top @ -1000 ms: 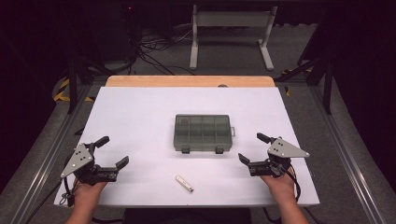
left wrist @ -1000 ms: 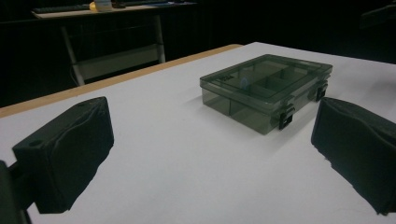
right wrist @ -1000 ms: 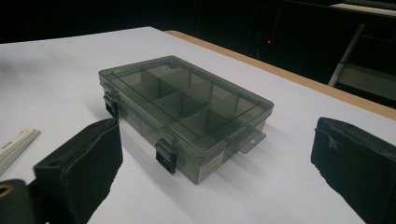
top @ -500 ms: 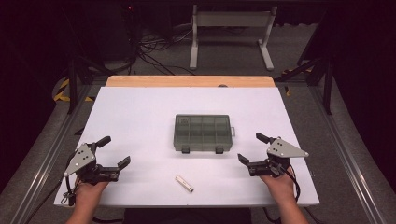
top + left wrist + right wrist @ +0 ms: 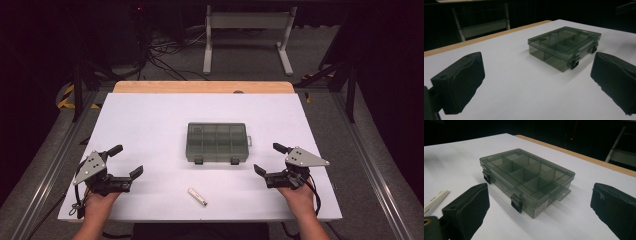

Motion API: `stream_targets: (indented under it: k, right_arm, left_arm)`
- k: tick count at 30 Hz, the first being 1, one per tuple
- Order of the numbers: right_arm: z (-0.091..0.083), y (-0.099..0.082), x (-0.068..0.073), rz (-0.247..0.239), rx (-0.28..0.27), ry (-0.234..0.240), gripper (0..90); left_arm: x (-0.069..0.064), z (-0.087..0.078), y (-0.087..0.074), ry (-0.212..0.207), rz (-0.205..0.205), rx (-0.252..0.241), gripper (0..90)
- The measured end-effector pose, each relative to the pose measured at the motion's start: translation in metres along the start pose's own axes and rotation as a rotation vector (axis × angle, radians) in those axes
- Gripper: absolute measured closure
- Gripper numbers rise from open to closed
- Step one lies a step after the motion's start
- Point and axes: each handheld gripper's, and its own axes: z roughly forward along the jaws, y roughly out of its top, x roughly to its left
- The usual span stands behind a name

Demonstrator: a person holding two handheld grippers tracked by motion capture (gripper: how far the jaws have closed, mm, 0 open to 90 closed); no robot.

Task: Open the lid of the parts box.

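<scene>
**Both grippers open, box closed at mid-table**

Nearest you, your hands are resting at the near edge of the table (image 5: 150,115). You are holding the left gripper (image 5: 118,160) at the near left, jaws spread wide and grasping nothing. You are holding the right gripper (image 5: 267,158) at the near right, jaws likewise parted and empty. Both are pointing inward toward the middle of the table.

Between them, close to the near edge, a small white stick (image 5: 197,196) is lying flat at a slant, well apart from either gripper. In the right gripper view its end is showing at the left edge (image 5: 435,200).

Farther out, the box (image 5: 217,142) is sitting flat at mid-table, lid down, two dark latches facing you. It is smoky, see-through plastic, with dividers showing through the lid (image 5: 524,178). In the left gripper view it is lying ahead and to the right (image 5: 564,46), touching neither jaw.

Beyond the table's far wooden edge, a pale metal stand (image 5: 247,35) and cables are sitting on the floor.
</scene>
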Motion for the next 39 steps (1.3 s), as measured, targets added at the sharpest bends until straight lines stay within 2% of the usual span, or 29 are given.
stream_targets:
  k: [2,5,9,12,17,19,24,29,32,39]
  right_arm:
    - [0.002,0.002,0.0,-0.005,0.004,0.002,2.9]
    - [0.004,0.007,0.0,-0.018,0.007,0.0,2.8]
    - [0.009,0.01,-0.001,-0.02,0.012,0.007,2.8]
    - [0.013,0.012,-0.003,0.005,0.012,0.022,2.8]
    - [0.016,0.016,-0.003,-0.01,0.014,0.026,2.7]
    - [0.019,0.017,-0.004,-0.012,0.018,0.03,2.7]
    - [0.029,0.021,-0.012,-0.034,0.022,0.033,2.6]
    - [0.036,0.025,-0.016,-0.027,0.017,0.035,2.6]
    - [0.039,0.027,-0.018,-0.011,0.009,0.044,2.7]
    - [0.049,0.026,-0.016,-0.025,0.051,0.066,1.9]
  left_arm:
    - [0.0,0.007,0.005,-0.015,0.008,0.013,0.2]
    - [0.0,0.016,0.009,-0.028,-0.006,0.014,0.2]
    - [-0.001,0.026,0.013,-0.038,-0.008,0.028,0.2]
    - [-0.001,0.036,0.018,-0.049,-0.009,0.036,0.1]
    - [-0.001,0.045,0.022,-0.061,-0.007,0.036,0.2]
    - [-0.001,0.051,0.024,-0.07,-0.008,0.052,0.1]
    - [0.0,0.066,0.028,-0.074,0.001,0.036,0.1]
    - [0.001,0.082,0.037,-0.086,0.012,0.041,0.6]
    - [0.0,0.089,0.038,-0.086,0.024,0.043,0.8]
    - [-0.001,0.094,0.036,-0.107,0.016,0.068,0.9]
